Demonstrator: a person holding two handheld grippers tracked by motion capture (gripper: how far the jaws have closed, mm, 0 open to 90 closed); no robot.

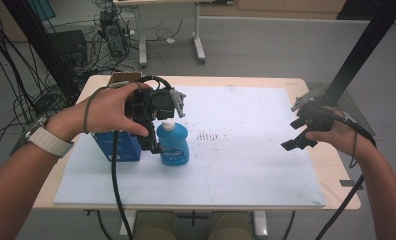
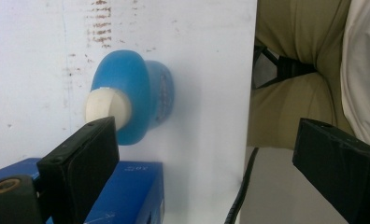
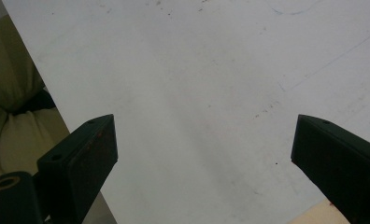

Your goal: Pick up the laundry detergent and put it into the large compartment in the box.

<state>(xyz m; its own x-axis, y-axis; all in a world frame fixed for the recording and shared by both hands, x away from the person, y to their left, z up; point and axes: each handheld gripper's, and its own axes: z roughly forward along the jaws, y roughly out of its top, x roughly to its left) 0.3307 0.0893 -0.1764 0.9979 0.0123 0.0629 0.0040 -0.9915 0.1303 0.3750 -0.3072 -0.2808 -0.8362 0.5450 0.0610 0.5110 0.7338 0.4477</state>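
At about nine o'clock on the white surface [image 1: 246, 165], I see my left hand-held gripper [image 1: 158, 122] poised directly over a blue bottle [image 1: 174, 145] with a white cap [image 2: 107, 108]. Its jaws stand wide apart, clamped on nothing; in the left gripper view one jaw sits just beside the cap while the other is well off to the side, past the board's edge. The bottle stands upright, and a dark blue box [image 1: 117, 146] rests just beside it on its nine o'clock side; I cannot tell whether the two touch. Faint brown marks [image 1: 207, 136] dot the board at the bottle's three o'clock.

Over at three o'clock, near the board's edge, my right hand-held gripper [image 1: 301, 131] hangs above bare white board, well apart from the bottle, with its jaws spread wide and holding nothing.
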